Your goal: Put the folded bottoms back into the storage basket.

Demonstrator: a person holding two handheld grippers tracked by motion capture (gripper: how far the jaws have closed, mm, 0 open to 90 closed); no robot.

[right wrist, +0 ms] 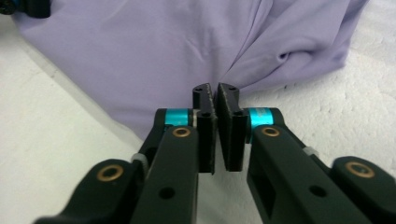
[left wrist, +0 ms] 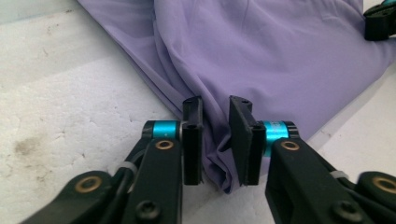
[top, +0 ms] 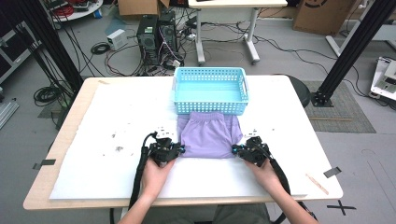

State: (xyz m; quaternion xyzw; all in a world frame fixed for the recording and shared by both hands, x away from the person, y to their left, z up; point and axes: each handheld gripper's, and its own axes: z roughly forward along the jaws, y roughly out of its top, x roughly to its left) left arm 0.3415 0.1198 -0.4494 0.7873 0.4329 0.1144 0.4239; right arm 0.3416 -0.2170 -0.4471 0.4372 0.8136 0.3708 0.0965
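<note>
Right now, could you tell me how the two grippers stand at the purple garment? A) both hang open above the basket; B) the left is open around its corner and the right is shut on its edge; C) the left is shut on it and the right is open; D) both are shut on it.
B: the left gripper straddles a corner of the purple garment with a clear gap, while the right gripper pinches the cloth's edge with jaws closed.

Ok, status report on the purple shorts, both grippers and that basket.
Left gripper open, jaws astride the shorts' near corner fold. Right gripper shut on the other near corner. Blue basket just beyond; nothing between.
</note>
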